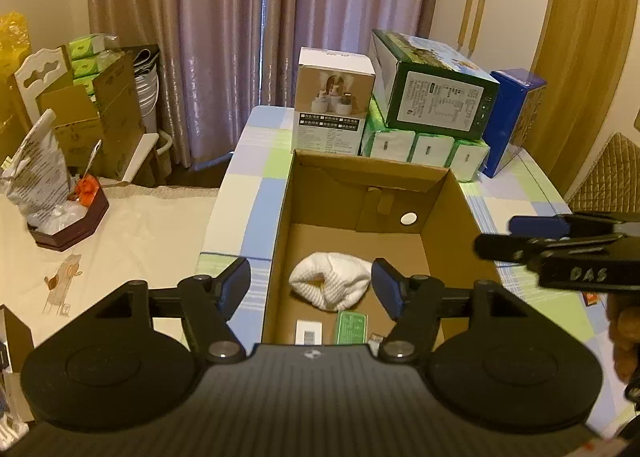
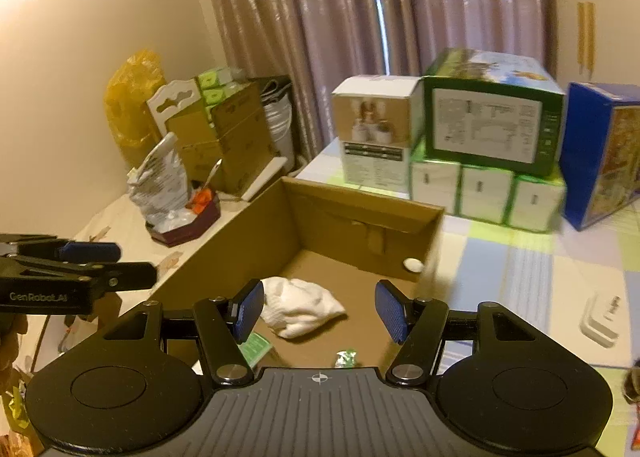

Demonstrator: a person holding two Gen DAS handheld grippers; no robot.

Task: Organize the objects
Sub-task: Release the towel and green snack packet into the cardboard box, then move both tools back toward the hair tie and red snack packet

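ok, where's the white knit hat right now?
The white knit hat lies on the floor of the open cardboard box, near its front, beside a small green packet. Both wrist views show it between open, empty jaws.

- One open brown cardboard box (image 1: 448,213)
- One crumpled white cloth (image 1: 330,284) inside it
- Three white-and-green tissue packs (image 1: 426,151)
- One blue carton (image 1: 516,117)

Mauve shiny curtains (image 1: 240,37) hang at 12 o'clock, cream walls (image 2: 80,37) either side, a wooden wardrobe door (image 1: 592,37) at 2 o'clock. Warm dim light, checked cloth on the table (image 1: 516,193).
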